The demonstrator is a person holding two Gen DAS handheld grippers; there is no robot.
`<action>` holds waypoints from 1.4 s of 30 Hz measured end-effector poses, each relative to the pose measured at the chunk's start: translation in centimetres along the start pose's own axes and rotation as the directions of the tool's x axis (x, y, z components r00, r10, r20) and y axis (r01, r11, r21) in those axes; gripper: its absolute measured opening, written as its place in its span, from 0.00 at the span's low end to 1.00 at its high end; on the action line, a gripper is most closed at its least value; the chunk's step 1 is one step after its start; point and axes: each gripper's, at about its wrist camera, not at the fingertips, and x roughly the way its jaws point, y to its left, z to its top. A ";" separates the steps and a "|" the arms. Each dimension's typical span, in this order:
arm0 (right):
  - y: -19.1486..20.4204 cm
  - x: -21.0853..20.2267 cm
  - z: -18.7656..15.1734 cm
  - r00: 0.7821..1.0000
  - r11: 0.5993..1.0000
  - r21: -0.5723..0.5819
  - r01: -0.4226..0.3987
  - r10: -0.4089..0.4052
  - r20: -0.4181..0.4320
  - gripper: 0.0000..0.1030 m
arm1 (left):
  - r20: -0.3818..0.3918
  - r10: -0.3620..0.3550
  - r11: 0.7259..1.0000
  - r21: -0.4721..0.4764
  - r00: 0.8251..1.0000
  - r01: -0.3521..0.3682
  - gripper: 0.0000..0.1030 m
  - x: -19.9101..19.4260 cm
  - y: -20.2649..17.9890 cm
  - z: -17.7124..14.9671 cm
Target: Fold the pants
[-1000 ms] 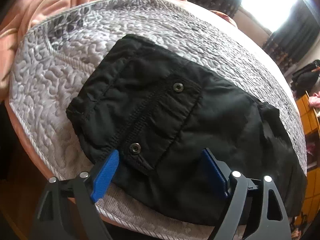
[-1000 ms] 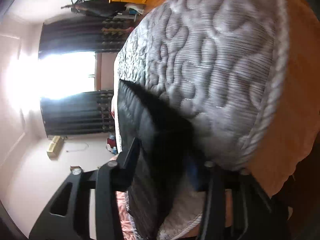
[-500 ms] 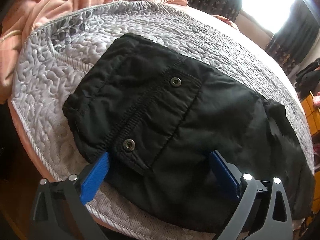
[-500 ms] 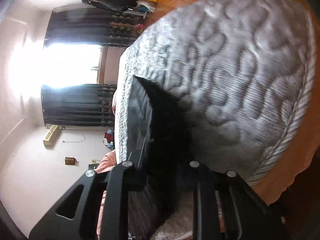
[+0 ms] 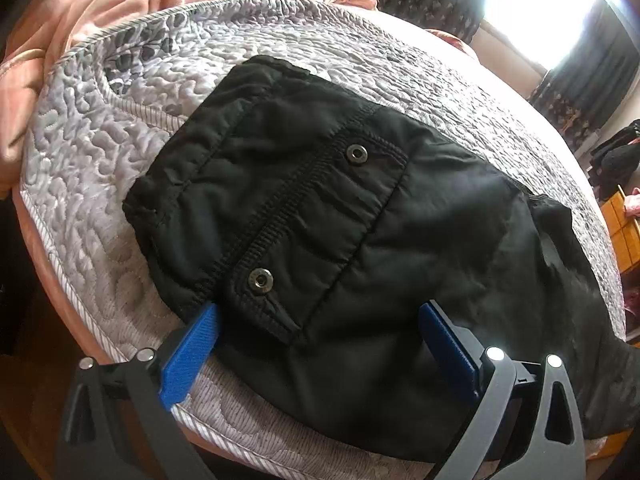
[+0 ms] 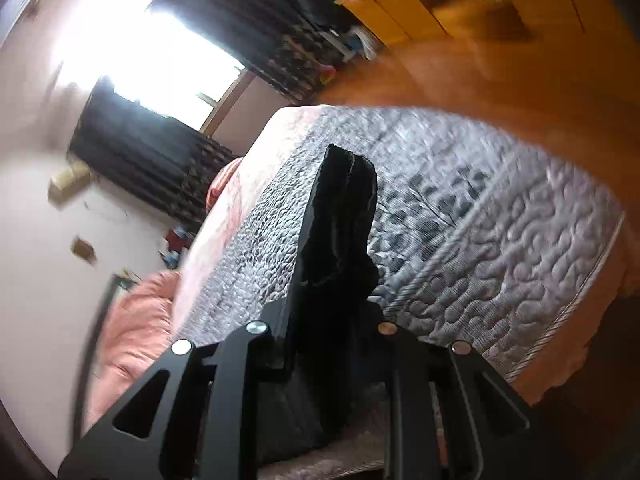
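Folded black pants (image 5: 320,208) with two metal snaps lie on the grey quilted bedspread (image 5: 100,152) near the bed's corner. My left gripper (image 5: 320,340) is open wide just over the near edge of the pants; its blue pads (image 5: 192,352) stand on either side of the cloth without pressing it. In the right wrist view my right gripper (image 6: 332,320) is shut on a bunch of the black pants (image 6: 340,216), which stands up between the jaws above the bedspread (image 6: 500,240). The cloth hides its fingertips.
A crumpled pink blanket (image 5: 120,4) lies at the far left of the bed. The bed's edge (image 5: 92,332) runs just below my left gripper. Beyond the bed are a wooden floor (image 6: 500,80), yellow cabinets (image 6: 400,8) and a bright window with dark curtains (image 6: 132,136).
My right gripper closed on the pants, rose well above the bed and rolled, lifting the cloth with it. My left gripper's jaws spread wider and it stayed in place.
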 end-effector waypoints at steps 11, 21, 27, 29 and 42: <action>9.2 -1.5 -2.6 0.998 0.972 -0.225 0.065 -0.058 0.038 0.18 | 0.003 -0.040 0.999 -0.015 0.999 0.040 0.96 0.0 0.5 -0.1; 14.7 -2.0 -4.3 0.995 0.932 -0.350 0.096 -0.079 0.061 0.18 | 0.014 -0.059 0.998 -0.021 0.998 0.060 0.96 0.0 0.5 -0.3; 18.1 -1.9 -5.7 0.993 0.892 -0.436 0.114 -0.089 0.077 0.18 | 0.019 -0.077 0.996 -0.033 0.997 0.077 0.96 -0.1 0.8 -0.4; 19.1 -1.7 -6.2 0.992 0.877 -0.464 0.123 -0.095 0.084 0.18 | 0.019 -0.081 0.996 -0.035 0.997 0.081 0.96 -0.1 0.8 -0.4; 22.7 -0.8 -8.4 0.990 0.815 -0.562 0.143 -0.111 0.090 0.18 | 0.025 -0.105 0.993 -0.050 0.994 0.107 0.96 -0.1 1.1 -0.4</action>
